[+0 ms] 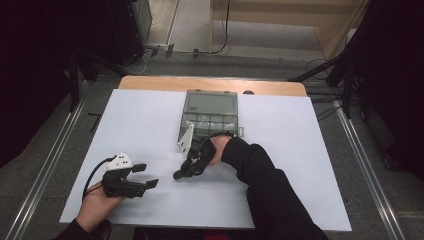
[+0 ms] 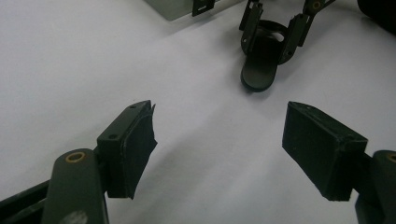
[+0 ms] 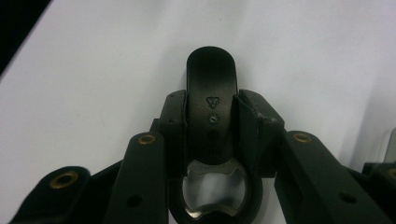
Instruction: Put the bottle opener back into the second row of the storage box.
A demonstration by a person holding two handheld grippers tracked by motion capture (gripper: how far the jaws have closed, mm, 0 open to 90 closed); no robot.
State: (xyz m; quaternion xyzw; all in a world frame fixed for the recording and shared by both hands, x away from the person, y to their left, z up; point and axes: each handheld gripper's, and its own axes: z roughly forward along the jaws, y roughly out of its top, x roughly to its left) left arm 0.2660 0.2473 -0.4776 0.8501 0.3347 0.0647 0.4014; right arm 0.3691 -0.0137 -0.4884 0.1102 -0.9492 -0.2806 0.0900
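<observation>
A black bottle opener [image 3: 211, 79] with a metal-lined ring at its near end sits between the jaws of my right gripper [image 3: 214, 105], which is shut on its handle. In the high view the right gripper [image 1: 186, 170] is at the table's middle, pointing down-left, and the opener's rounded tip [image 1: 179, 175] is at or just above the white sheet. My left gripper [image 1: 147, 175] rests low at the front left, open, with nothing between its pads [image 2: 133, 149]. The left gripper view shows the held opener [image 2: 259, 74] ahead of it.
A grey see-through compartment box [image 1: 210, 107] lies at the back middle of the white sheet [image 1: 300, 150], just behind the right hand; its corner [image 2: 173, 7] shows in the left gripper view. The wooden table edge [image 1: 150, 82] runs along the far side.
</observation>
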